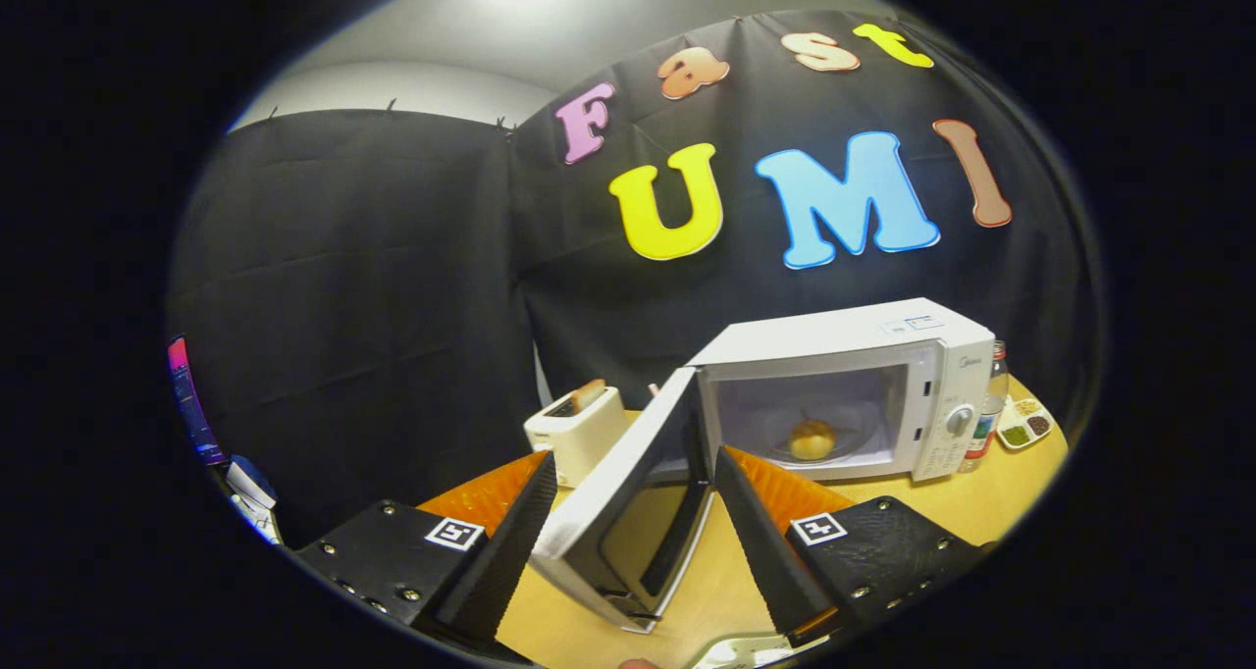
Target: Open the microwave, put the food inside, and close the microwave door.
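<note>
The gripper [633, 497] is held spread wide, with the open microwave door [628, 492] standing between its two fingers; neither finger can be seen pressing on the door, and contact with its free edge cannot be told. Nothing is gripped.

The microwave [849, 389] is taken as landmark. The door is swung out from its left side, toward the gripper. The food [812, 439], a round bun-like piece, is seen inside the cavity on the glass plate [856, 432], near the middle. A toaster [577, 432] stands left of the microwave, just behind the open door. A bottle [991, 404] and a small dish of condiments [1025, 424] are set to the microwave's right. All rest on a wooden table [981, 497].

Judged stage: food loaded, door not yet closed.

Risks noted:
- A push near the hinge would give poor leverage; the door might stall short of latching.
- With fingers astride the door, one could be caught between door and cabinet front as it swings in.
- A hard shove could slide the whole microwave rightward into the bottle.
- A glancing push could let the finger slip off the edge.
</note>
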Demonstrator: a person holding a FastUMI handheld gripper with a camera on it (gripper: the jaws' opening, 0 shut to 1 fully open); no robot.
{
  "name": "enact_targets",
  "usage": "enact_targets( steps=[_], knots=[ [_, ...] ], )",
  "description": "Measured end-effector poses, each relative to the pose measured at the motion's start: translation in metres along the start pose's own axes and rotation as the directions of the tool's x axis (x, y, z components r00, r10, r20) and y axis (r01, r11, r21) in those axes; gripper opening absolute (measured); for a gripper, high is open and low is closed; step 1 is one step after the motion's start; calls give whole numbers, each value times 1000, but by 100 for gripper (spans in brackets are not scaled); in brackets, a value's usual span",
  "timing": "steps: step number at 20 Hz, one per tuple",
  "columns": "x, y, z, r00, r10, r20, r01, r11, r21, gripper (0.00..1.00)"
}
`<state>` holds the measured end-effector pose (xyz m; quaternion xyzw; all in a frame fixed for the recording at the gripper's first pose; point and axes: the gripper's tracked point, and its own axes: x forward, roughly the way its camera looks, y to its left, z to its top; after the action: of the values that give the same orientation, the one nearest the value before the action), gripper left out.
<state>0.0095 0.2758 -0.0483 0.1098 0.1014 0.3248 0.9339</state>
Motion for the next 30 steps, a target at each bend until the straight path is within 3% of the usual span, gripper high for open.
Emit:
enact_targets(
  steps=[8,14,16,18,19,21,22,25,30],
  knots=[
    [2,96,-29,971,233,-62,-236,970,-52,98],
    [14,126,-79,941,295,-165,-308,950,-60,98],
    [20,123,-101,938,277,-210,-297,952,-69,87],
    [28,113,-118,938,249,-243,-274,959,-75,65],
    [34,108,-125,940,226,-256,-252,965,-71,41],
    [41,87,-130,952,157,-264,-182,981,-71,16],
    [43,81,-132,951,148,-270,-171,983,-61,8],
    [41,77,-133,950,140,-279,-163,985,-59,1],
    [32,56,-132,957,90,-275,-119,989,-89,1]
  ],
)
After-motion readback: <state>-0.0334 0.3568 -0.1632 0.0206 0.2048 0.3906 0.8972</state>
